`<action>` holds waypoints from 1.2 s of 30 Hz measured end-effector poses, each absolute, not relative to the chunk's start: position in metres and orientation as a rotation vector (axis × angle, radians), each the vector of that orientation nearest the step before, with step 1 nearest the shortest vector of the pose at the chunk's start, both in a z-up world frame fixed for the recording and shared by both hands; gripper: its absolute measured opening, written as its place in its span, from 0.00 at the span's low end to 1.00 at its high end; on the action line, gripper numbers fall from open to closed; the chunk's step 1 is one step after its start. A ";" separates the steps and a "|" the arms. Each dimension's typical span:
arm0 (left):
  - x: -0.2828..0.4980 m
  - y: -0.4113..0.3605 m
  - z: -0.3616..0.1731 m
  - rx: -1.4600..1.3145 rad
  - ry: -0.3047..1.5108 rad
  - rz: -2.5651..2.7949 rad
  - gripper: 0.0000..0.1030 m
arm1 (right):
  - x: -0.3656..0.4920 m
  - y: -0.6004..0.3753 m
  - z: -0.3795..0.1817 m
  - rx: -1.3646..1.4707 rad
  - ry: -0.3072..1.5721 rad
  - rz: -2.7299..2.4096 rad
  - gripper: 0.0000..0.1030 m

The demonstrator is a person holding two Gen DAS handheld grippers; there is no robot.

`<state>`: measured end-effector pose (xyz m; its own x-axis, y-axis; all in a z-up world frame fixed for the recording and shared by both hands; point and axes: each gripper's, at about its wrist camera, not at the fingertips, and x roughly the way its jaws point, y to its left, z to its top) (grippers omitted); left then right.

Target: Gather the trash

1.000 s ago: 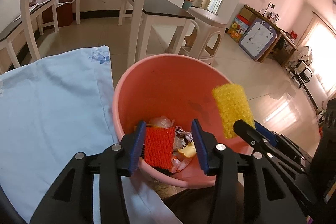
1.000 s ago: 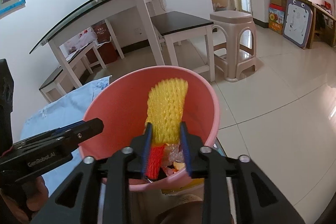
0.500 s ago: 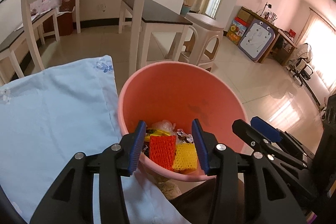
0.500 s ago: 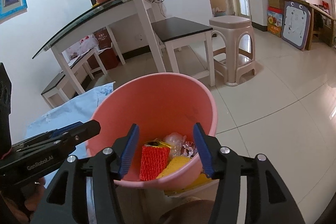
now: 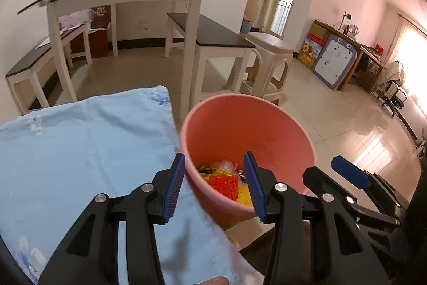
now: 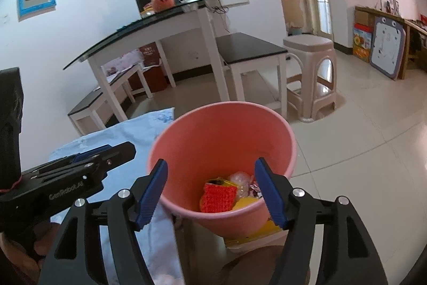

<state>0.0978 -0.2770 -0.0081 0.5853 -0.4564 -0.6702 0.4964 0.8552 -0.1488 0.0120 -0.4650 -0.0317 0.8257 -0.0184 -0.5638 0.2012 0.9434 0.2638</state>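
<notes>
With both foam nets lying in the pink bin [image 6: 267, 140], I judge the collecting nearly done; I see no trash left on the blue cloth [image 5: 80, 140] beside it. My left gripper [image 5: 214, 184] stands spread and empty; my right gripper [image 6: 210, 192] is opening, empty too. The red foam net [image 6: 217, 198] sits atop wrappers, the yellow foam net [image 5: 245, 195] beside it.

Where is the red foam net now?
In both views, the red foam net lies inside the pink bucket, left of the yellow foam net.
</notes>
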 end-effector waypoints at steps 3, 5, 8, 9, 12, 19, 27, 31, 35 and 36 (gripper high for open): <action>0.093 -0.265 -0.002 0.050 0.746 -0.540 0.45 | 0.003 -0.453 -0.024 0.303 0.563 -0.101 0.68; 0.087 -0.255 0.004 0.045 0.720 -0.519 0.45 | -0.003 -0.443 -0.017 0.284 0.544 -0.089 0.70; 0.080 -0.241 0.010 0.036 0.701 -0.495 0.45 | -0.008 -0.430 -0.010 0.264 0.529 -0.070 0.71; 0.078 -0.235 0.011 0.027 0.698 -0.487 0.45 | -0.011 -0.424 -0.008 0.259 0.524 -0.062 0.71; 0.073 -0.221 0.016 0.010 0.686 -0.470 0.45 | -0.013 -0.412 -0.004 0.247 0.513 -0.048 0.73; 0.060 -0.191 0.022 -0.021 0.667 -0.416 0.45 | -0.018 -0.379 0.000 0.203 0.509 -0.007 0.73; 0.051 -0.172 0.021 -0.041 0.665 -0.384 0.45 | -0.017 -0.356 0.003 0.182 0.508 0.012 0.73; 0.049 -0.163 0.019 -0.048 0.666 -0.374 0.45 | -0.015 -0.347 0.003 0.167 0.511 0.017 0.73; 0.050 -0.156 0.017 -0.059 0.668 -0.368 0.45 | -0.013 -0.341 0.003 0.155 0.517 0.017 0.74; 0.050 -0.155 0.016 -0.061 0.668 -0.366 0.45 | -0.012 -0.340 0.003 0.153 0.518 0.017 0.74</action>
<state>0.0500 -0.1547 0.0164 0.7239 -0.3507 -0.5942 0.3118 0.9345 -0.1717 -0.0121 -0.3404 0.0025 0.8690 0.0548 -0.4918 0.0225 0.9884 0.1500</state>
